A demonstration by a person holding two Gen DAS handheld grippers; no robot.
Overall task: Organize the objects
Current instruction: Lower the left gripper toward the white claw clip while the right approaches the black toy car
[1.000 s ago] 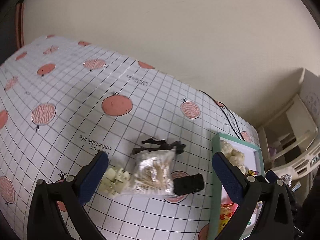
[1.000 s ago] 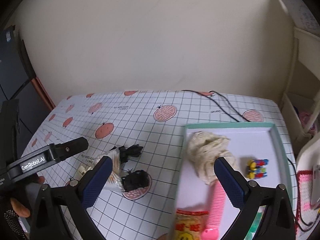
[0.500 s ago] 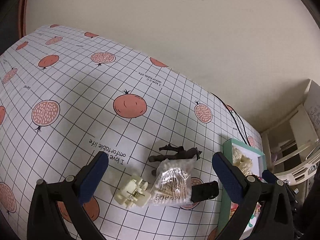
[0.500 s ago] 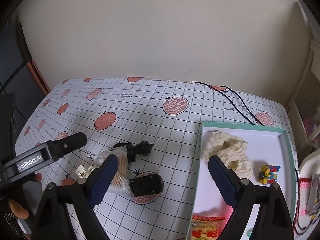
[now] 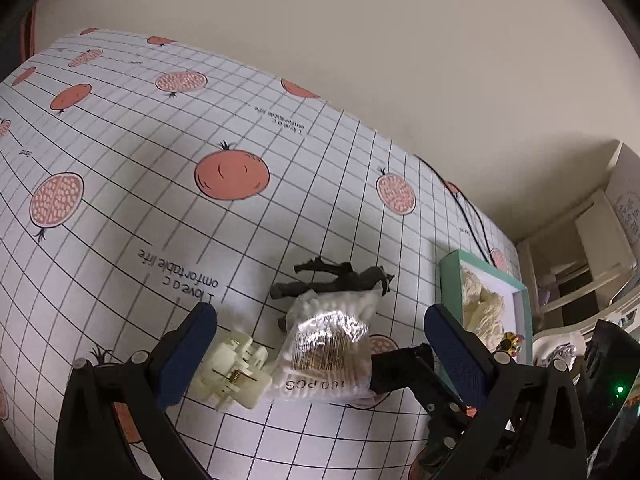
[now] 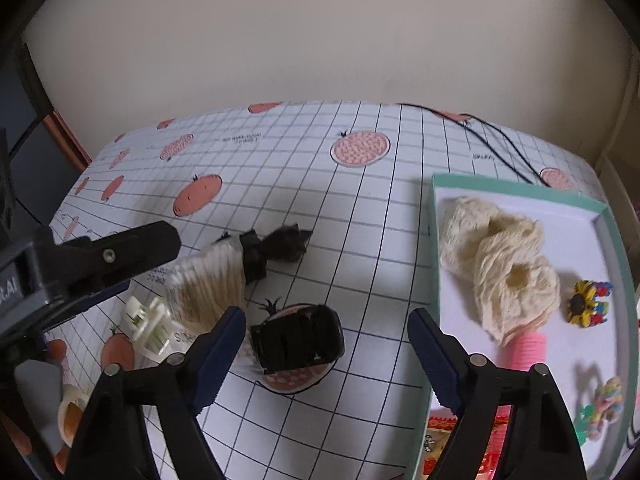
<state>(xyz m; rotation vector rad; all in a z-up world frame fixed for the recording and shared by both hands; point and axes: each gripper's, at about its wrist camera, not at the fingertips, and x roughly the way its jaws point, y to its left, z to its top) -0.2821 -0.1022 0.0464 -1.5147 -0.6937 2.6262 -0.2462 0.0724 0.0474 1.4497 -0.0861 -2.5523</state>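
Note:
On the pomegranate-print tablecloth lie a cream hair claw (image 5: 230, 374) (image 6: 149, 326), a clear bag of cotton swabs (image 5: 330, 346) (image 6: 208, 286), a black toy figure (image 5: 340, 278) (image 6: 276, 250) and a black hair claw (image 5: 400, 368) (image 6: 298, 338). My left gripper (image 5: 320, 340) hangs open just above the swab bag, its fingers straddling the cream claw and the black claw. My right gripper (image 6: 326, 344) is open over the black claw, nothing between its fingers. The green-rimmed tray (image 6: 434, 216) (image 5: 450, 276) at the right holds cream yarn (image 6: 504, 264), a pink comb, a snack packet and small colourful toys.
A black cable (image 6: 500, 144) runs across the table's far right corner. The wall stands close behind the table. White shelving (image 5: 580, 248) sits to the right beyond the tray. A roll of tape (image 6: 70, 414) lies at the near left edge.
Both grippers have moved down and nearer to the cluster of loose items, which now look larger. The right gripper has shifted left, from over the tray toward the black claw. Nothing was grasped.

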